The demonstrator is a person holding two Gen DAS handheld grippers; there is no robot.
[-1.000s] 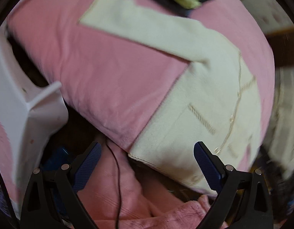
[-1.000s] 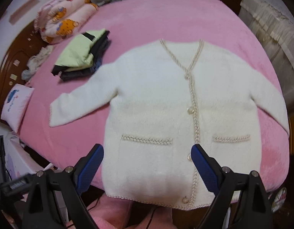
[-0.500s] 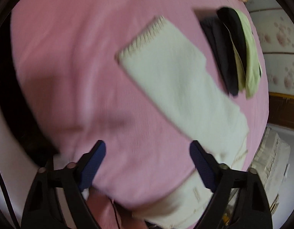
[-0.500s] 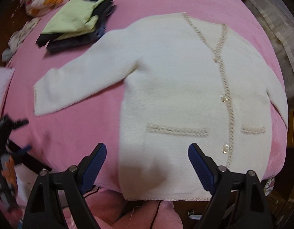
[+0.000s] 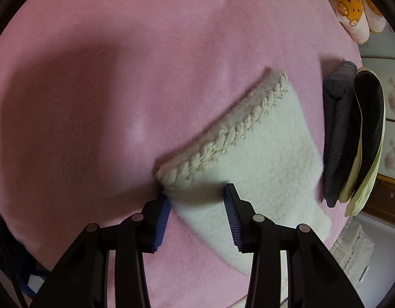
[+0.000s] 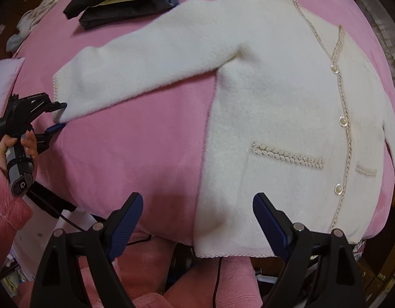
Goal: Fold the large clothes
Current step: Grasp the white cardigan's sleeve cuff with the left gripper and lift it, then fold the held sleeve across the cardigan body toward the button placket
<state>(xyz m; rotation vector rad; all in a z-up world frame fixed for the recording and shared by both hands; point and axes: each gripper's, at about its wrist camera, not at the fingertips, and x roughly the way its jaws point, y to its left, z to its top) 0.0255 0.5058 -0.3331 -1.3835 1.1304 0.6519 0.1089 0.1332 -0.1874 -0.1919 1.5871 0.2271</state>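
- We see the white cardigan [image 6: 269, 118] lying flat, front up and buttoned, on the pink blanket [image 6: 136, 159]; its hem hangs over the bed edge at 6 o'clock in the right wrist view.
- Its sleeve [image 6: 136, 77] runs out toward 9 o'clock, ending in the braided cuff [image 5: 223, 138].
- Our left gripper [image 5: 197, 213] straddles the cuff corner: the 2 fingers are closing, with fabric between them, and the pads do not yet appear to press on it.
- Our right gripper [image 6: 197, 220] hovers over the hem corner at 6 o'clock, fingers wide apart and holding nothing.
- A folded stack of dark and yellow-green clothes [image 5: 351, 138] lies just beside the sleeve at 3 o'clock in the left wrist view.
- Risk 1: we judge the bite shallow, at the corner only, so the plush cuff could slip out when lifted.
- Risk 2: the lower finger could pinch the blanket with the cuff, dragging it along.
- Risk 3: a wide sweep of the sleeve could disturb the stack.
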